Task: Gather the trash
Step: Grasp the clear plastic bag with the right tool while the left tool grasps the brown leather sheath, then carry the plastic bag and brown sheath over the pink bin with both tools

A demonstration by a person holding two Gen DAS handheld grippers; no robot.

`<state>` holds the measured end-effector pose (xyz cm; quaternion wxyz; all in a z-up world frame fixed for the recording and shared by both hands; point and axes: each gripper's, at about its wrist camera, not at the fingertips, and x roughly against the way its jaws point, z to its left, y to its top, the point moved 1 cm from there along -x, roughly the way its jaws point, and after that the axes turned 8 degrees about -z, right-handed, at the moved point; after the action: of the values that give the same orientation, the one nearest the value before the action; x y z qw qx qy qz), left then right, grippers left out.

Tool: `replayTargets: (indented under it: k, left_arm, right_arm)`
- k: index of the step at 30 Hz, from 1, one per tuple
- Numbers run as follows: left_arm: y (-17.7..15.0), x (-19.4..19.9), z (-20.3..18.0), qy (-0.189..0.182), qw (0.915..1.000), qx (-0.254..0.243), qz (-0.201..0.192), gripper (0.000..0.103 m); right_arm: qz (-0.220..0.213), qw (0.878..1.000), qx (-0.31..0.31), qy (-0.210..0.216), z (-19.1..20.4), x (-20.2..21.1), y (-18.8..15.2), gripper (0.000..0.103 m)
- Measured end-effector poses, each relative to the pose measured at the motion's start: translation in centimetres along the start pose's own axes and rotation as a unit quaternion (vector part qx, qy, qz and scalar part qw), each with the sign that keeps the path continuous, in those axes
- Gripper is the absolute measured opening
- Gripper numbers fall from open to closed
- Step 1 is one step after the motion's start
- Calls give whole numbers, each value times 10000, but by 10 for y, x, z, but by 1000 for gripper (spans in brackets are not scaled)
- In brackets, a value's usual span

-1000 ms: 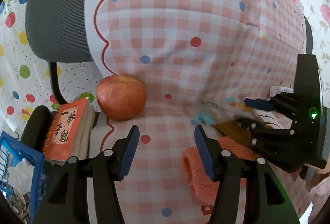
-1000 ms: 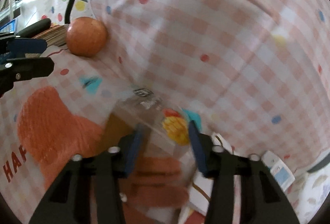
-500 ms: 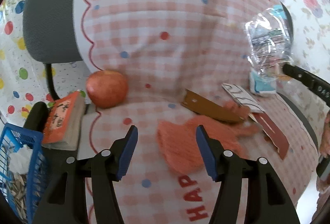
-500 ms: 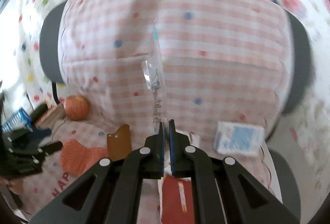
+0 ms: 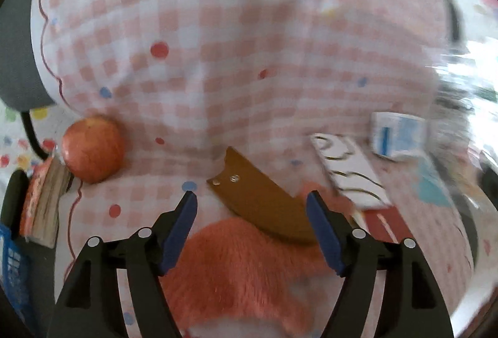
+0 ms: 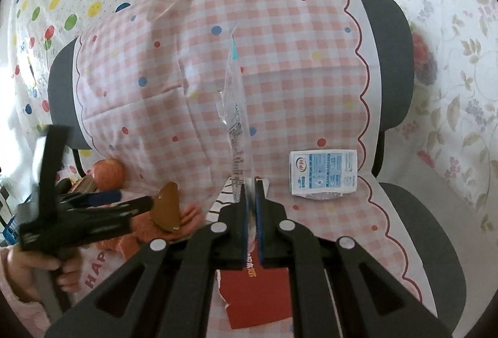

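Observation:
My right gripper [image 6: 249, 182] is shut on a clear plastic wrapper [image 6: 235, 107], held edge-on above the chair seat; the wrapper shows blurred at the right of the left wrist view [image 5: 467, 79]. My left gripper [image 5: 252, 201] is open and empty, low over a brown leather piece [image 5: 261, 201] on an orange fuzzy cloth [image 5: 249, 269]. The left gripper also shows in the right wrist view [image 6: 102, 207]. A white-blue carton [image 6: 323, 173] lies on the seat, also in the left wrist view [image 5: 398, 132]. A striped paper [image 5: 348, 169] and a red paper [image 6: 258, 294] lie between.
A pink checked cloth [image 6: 280, 57] covers a grey office chair [image 6: 392, 57]. An apple [image 5: 91, 148] sits at the seat's left edge next to a spiral notebook [image 5: 39, 204]. A blue basket [image 5: 12, 272] stands at the far left.
The left gripper has dropped closer to the brown piece and orange cloth. The right gripper still holds the lifted wrapper, and has pulled back a little.

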<state>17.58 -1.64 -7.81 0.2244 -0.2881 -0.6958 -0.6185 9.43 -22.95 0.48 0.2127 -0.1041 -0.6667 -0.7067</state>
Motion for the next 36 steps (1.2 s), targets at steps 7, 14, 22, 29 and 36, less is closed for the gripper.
replayTargets:
  k: [7,14,22,29,36]
  left_arm:
    - [13,-58,-5,431,9964,360,629,73]
    - [9,-64,-21,729,9936,-350,784,63]
    - [-5,-20,9,-328,9977,-12,596,53]
    - [-2,30,15,-709,9971,-165,-215,52]
    - [-13,97,-17,-918,9909,-499,-849,52]
  right_arm:
    - [63,9998,-46,178,-7,-8,-6,4]
    - [151,9995,-99,260,-11,-7,-14,4]
    - [133,9994,-95,318,-6,19,-23,4]
    - [131,9991,-168,359,-3,31,-29,4]
    - [240,9988,-303,287,-6,40,-36,4]
